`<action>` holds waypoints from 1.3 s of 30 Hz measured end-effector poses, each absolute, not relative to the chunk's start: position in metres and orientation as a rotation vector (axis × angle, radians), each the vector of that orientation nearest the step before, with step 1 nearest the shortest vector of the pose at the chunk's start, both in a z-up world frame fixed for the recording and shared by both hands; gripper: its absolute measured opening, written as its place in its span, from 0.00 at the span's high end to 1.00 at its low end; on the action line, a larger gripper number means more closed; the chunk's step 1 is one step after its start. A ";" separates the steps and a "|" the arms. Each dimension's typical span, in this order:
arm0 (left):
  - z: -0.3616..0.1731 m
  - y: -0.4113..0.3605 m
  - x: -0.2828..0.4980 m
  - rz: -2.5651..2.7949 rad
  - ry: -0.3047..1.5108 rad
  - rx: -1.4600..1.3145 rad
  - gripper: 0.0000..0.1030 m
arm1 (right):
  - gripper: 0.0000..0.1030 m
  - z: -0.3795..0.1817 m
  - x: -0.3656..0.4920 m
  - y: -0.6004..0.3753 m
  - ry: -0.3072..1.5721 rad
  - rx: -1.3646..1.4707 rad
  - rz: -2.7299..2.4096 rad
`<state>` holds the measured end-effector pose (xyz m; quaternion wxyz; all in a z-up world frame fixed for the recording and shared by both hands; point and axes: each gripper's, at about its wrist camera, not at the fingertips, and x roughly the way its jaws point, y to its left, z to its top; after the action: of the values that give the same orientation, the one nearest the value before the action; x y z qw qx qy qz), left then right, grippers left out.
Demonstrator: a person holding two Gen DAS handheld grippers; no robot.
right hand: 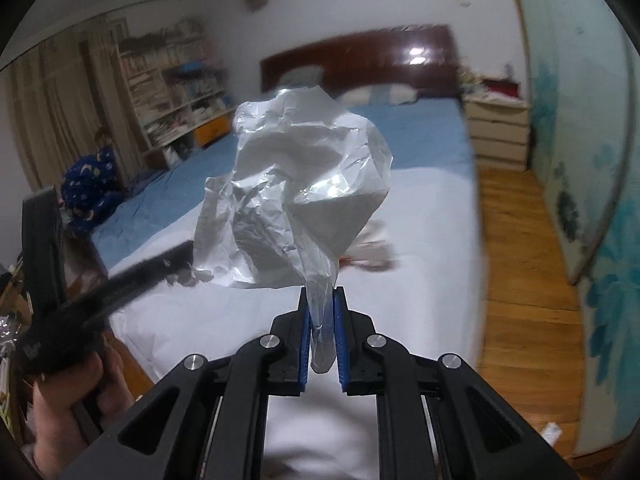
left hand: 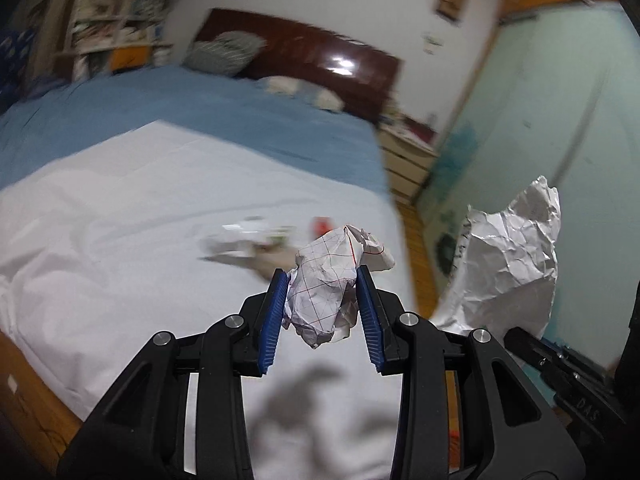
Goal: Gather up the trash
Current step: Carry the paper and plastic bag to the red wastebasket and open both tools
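Observation:
My left gripper is shut on a crumpled ball of squared paper and holds it above the white sheet on the bed. My right gripper is shut on the neck of a crinkled translucent plastic bag, which stands up above its fingers. The bag also shows at the right of the left wrist view. More scraps of trash lie blurred on the sheet beyond the paper ball; they show in the right wrist view, partly hidden behind the bag.
The bed has a blue cover, pillows and a dark wooden headboard. A white drawer unit stands to its right. Wooden floor runs along a turquoise wardrobe. Shelves and a seated person are at the left.

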<state>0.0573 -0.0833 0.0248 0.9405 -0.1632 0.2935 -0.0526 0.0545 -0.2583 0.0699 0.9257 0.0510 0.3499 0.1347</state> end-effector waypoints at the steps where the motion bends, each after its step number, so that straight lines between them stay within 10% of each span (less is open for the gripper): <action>1: 0.031 -0.100 0.055 -0.127 0.596 -0.320 0.66 | 0.88 0.078 0.042 -0.282 0.703 0.108 0.257; 18: 0.015 -0.485 0.027 -0.666 0.818 -0.023 0.66 | 0.88 0.065 -0.138 -0.640 0.748 0.247 -0.198; 36: -0.190 -0.544 0.036 -0.562 1.471 0.416 0.65 | 0.88 -0.135 -0.150 -0.699 1.168 0.396 -0.225; 39: -0.207 -0.556 0.031 -0.536 1.506 0.498 0.53 | 0.88 -0.158 -0.154 -0.697 1.203 0.413 -0.221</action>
<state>0.0305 -0.5556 -0.2073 0.6697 0.2208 0.6679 -0.2379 -0.1537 -0.6969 -0.1579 0.7988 0.1927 0.5605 -0.1030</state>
